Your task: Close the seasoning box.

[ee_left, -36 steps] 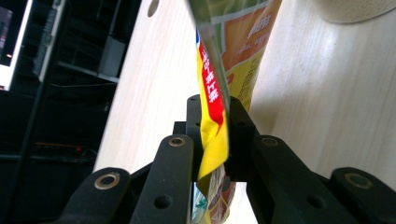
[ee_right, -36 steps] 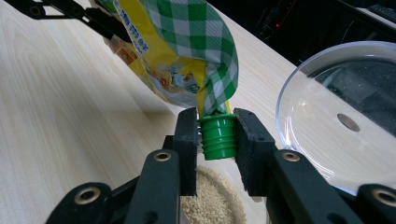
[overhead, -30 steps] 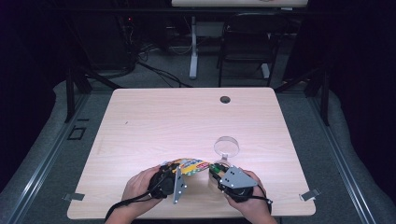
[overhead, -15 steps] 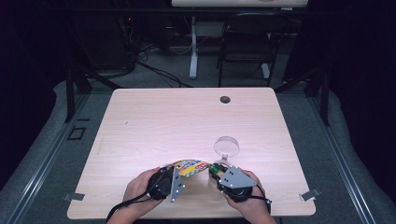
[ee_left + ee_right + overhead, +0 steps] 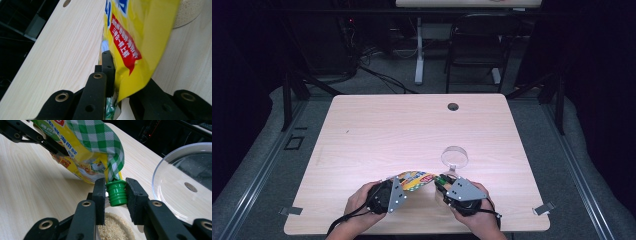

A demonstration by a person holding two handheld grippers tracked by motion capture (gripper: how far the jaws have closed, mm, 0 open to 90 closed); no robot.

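Observation:
A yellow spout pouch point(image 5: 414, 180) with a green-checked top hangs between my two grippers near the table's front edge. My left gripper point(image 5: 398, 189) is shut on the pouch's bottom edge point(image 5: 135, 37), and one jaw is hidden behind the foil. My right gripper point(image 5: 116, 195) is shut on the pouch's green screw cap point(image 5: 116, 192), which points down and toward the camera. Both hands hold the pouch point(image 5: 85, 150) stretched and tilted just above the wood.
A round container of beige grains point(image 5: 115, 228) sits right under the cap, and it appears as a grainy disc point(image 5: 190, 10) in the left gripper view. A clear round lid point(image 5: 454, 156) lies just beyond my right gripper. A dark cable hole point(image 5: 453, 106) is near the far edge.
Almost nothing has moved. My left hand has edged slightly left, and both grippers keep their hold on the pouch.

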